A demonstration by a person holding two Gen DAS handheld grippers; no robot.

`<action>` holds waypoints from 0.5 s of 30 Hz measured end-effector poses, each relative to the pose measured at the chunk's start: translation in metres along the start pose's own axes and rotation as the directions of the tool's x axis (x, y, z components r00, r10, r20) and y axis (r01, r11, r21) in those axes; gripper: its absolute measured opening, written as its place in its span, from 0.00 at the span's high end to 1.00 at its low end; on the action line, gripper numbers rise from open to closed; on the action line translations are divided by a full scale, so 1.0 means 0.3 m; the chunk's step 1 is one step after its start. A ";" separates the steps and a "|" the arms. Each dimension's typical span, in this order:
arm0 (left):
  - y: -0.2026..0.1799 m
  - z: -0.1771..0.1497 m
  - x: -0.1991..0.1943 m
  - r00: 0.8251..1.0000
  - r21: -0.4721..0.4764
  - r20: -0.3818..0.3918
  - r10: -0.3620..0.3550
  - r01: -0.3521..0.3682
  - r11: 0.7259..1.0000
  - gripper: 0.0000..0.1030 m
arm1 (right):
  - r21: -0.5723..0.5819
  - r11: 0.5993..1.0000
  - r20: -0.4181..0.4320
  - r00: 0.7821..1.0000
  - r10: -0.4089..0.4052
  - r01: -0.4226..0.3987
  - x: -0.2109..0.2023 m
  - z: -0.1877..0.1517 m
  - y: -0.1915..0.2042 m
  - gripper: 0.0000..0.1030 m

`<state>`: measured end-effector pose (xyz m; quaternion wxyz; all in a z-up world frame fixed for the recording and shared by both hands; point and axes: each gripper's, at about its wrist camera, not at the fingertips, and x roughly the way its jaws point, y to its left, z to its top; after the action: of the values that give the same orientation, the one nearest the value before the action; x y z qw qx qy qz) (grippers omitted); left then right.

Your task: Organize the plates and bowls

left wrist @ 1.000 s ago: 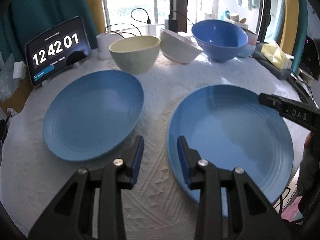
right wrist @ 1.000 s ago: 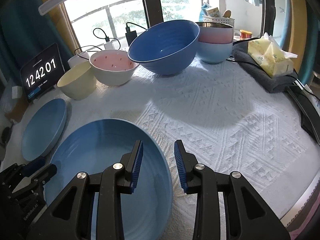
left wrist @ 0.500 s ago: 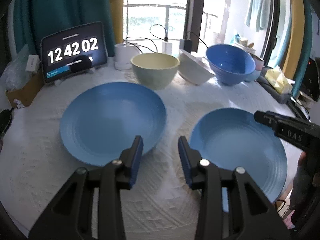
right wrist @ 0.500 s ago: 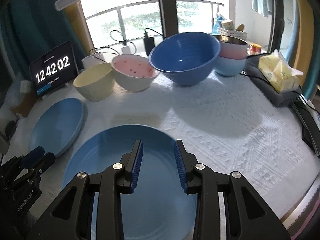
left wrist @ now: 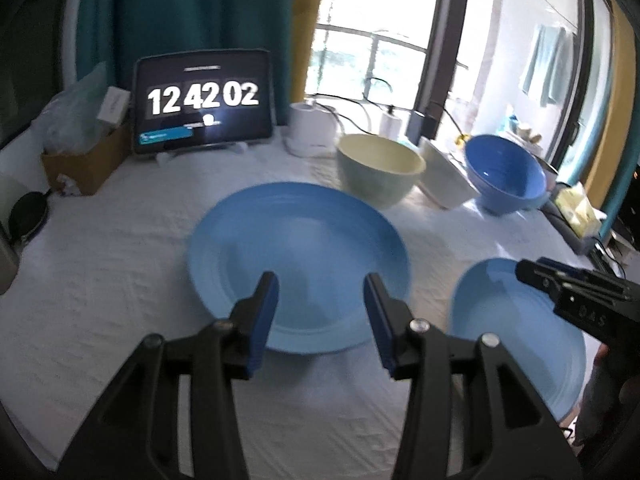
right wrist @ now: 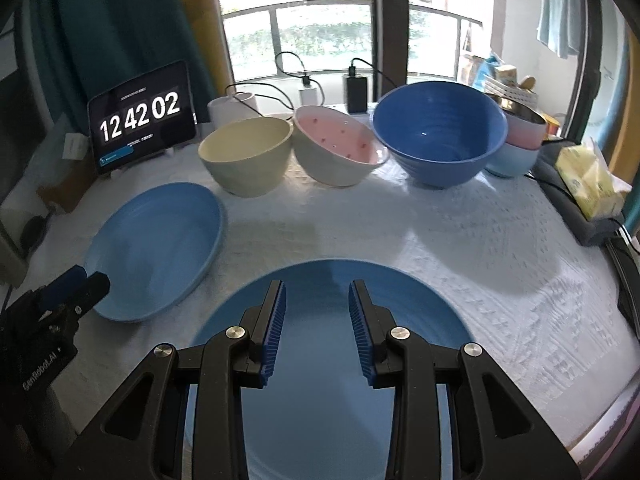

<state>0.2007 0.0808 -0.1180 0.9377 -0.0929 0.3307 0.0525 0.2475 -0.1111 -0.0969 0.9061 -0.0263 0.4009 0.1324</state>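
Two blue plates lie on the white tablecloth. The left plate (left wrist: 298,248) (right wrist: 156,248) is below my left gripper (left wrist: 320,284), whose jaws are opening with nothing between them. The right plate (right wrist: 400,304) (left wrist: 516,324) lies under my right gripper (right wrist: 317,294), which hangs open and empty above it. Behind the plates stand a cream bowl (right wrist: 246,154) (left wrist: 378,166), a tilted white bowl with a pink inside (right wrist: 338,148), a large blue bowl (right wrist: 440,132) (left wrist: 506,172), and a pink bowl stacked in a pale blue one (right wrist: 518,140).
A tablet clock (left wrist: 202,102) (right wrist: 140,118) stands at the back left beside a cardboard box (left wrist: 80,160). Chargers and cables (right wrist: 352,88) sit by the window. A tissue pack (right wrist: 592,180) on a grey cloth lies at the right edge.
Both grippers have drawn back and risen, so the plates look smaller and farther. My left gripper has swung left over the left plate and its jaws stand wider. The right jaws are unchanged.
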 end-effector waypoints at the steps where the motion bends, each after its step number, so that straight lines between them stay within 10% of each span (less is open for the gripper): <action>1: 0.012 0.003 0.001 1.000 -0.006 0.003 0.007 -0.007 1.000 0.55 | -0.004 1.000 -0.001 1.000 0.001 -0.001 0.001 0.002 0.008 0.66; 15: 0.182 0.023 0.032 0.997 -0.082 0.013 0.079 -0.078 0.994 0.55 | -0.068 0.997 -0.018 0.999 0.028 -0.029 0.056 0.053 0.137 0.66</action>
<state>0.2037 0.1360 -0.1264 0.9329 -0.1174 0.3242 0.1036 0.2591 -0.0654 -0.0960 0.8993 -0.0527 0.4040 0.1590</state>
